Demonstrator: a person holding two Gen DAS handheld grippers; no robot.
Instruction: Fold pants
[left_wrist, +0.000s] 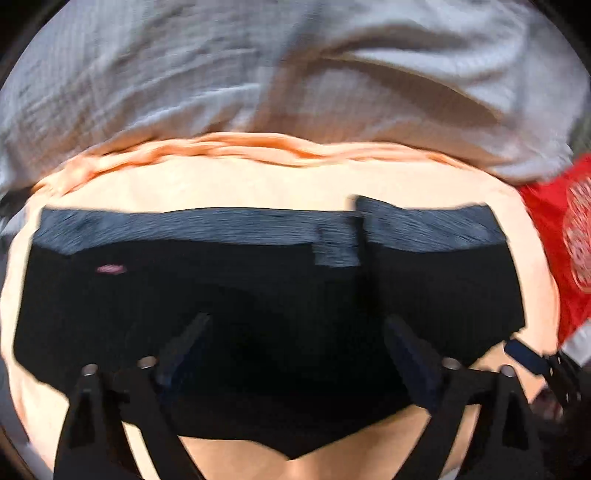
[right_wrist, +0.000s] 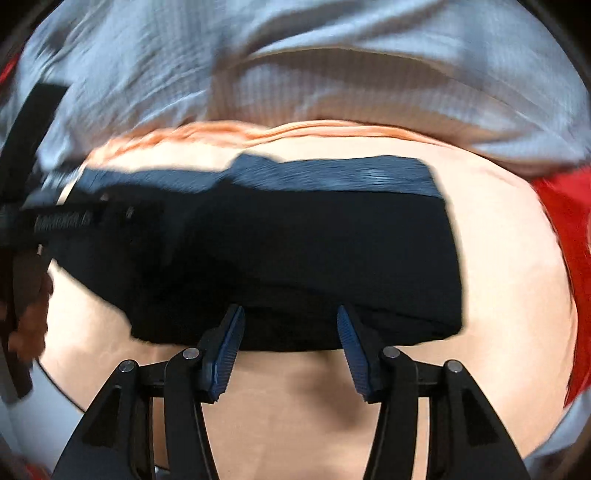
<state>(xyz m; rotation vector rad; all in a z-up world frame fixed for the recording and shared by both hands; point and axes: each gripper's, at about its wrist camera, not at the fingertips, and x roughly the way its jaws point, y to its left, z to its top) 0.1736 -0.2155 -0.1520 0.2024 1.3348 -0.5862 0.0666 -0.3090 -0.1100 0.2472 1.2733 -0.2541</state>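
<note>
The dark pants with a grey-blue waistband (left_wrist: 258, 295) lie folded flat on a soft peach-coloured cloth (left_wrist: 258, 184). A big crumpled grey sheet (left_wrist: 184, 74) sits behind them, and a bright red cloth (left_wrist: 554, 240) lies off to the right.

The left gripper (left_wrist: 295, 347) is spread wide open right over the middle of the pants, and it holds nothing. Its fingers are hard to see against the dark cloth. Only this view shows a small pink tag (left_wrist: 110, 268) on the pants, and the right gripper's blue tip poking in at the right edge.

The right gripper (right_wrist: 290, 345) is open too, with nothing between its ribbed blue fingers (right_wrist: 229, 350), at the near edge of the pants (right_wrist: 314, 266). Only this view shows the pants' right end (its whole side edge) and a bare stretch of peach cloth (right_wrist: 509, 277) beside it. Both pictures are blurry
</note>
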